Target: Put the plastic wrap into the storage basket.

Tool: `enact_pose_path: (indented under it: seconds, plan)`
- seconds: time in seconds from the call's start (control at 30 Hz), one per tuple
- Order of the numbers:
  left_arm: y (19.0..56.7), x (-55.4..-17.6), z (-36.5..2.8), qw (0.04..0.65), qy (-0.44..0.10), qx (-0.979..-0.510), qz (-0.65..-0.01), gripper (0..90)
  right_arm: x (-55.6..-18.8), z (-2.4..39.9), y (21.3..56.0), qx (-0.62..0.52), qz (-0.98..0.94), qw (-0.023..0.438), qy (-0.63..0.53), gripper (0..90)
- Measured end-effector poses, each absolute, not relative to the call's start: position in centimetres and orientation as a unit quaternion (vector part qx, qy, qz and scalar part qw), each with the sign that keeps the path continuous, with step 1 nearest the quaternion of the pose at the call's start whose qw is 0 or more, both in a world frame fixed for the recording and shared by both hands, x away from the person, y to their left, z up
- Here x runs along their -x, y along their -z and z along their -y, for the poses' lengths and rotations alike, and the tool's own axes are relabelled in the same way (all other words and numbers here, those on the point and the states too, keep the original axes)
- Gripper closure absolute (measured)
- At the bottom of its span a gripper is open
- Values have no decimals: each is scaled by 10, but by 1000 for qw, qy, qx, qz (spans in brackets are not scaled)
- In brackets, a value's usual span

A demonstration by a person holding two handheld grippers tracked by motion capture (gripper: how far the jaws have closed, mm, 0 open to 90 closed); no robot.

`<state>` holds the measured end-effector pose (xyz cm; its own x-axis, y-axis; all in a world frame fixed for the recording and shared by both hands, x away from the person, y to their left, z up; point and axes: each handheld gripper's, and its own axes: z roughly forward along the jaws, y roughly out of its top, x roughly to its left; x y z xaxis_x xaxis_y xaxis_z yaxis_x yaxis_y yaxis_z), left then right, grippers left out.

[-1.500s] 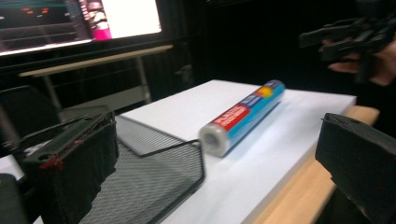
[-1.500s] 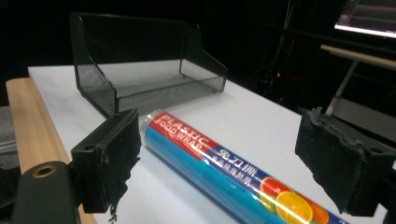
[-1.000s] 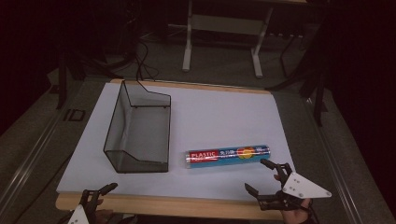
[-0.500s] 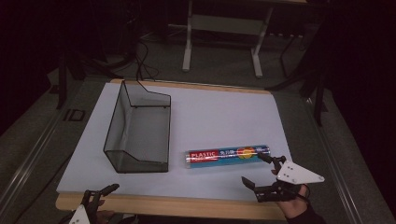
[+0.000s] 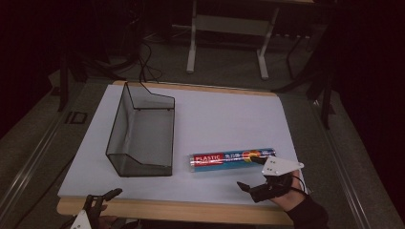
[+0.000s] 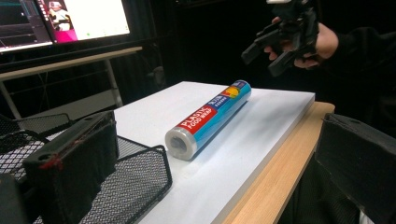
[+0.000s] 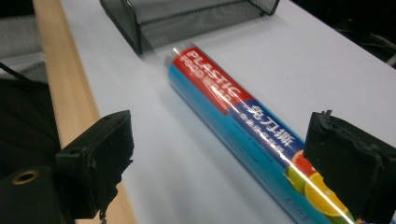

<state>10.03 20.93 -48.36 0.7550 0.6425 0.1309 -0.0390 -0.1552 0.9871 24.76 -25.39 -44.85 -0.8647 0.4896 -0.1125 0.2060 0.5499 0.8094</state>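
A roll of plastic food wrap with a red and blue label lies on the white tabletop, just right of a black wire-mesh basket. My right gripper hovers at the roll's right end near the front edge. Its jaws have just been opening and stand wide with nothing pressed between them. In the right gripper view the roll runs diagonally between the two jaws of that gripper. My left gripper sits open at the front left corner. In its own view the roll lies ahead, beside the basket.
A wooden strip borders the table's front edge. Behind the table stands a metal desk frame, with cables on the floor. Lit monitors appear in the left gripper view, along with the person's hand on the right gripper.
My right gripper has slid left along the front edge to the roll's right end, and its jaws stand a little wider. The left gripper, roll and basket have stayed put.
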Motion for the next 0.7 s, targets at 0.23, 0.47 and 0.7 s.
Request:
enact_pose_path:
  seconds: [0.23,0.47,0.7]
  plan:
    - [484,-100,-209,612,-277,-709,-213,1,-268,244,450,-184,-895,163,-372,90]
    - [485,-101,-208,610,-275,-712,-213,1,-287,233,448,-161,-919,164,-322,90]
    - [485,-102,-209,610,-274,-713,-214,1,-306,226,449,-158,-934,141,-288,90]
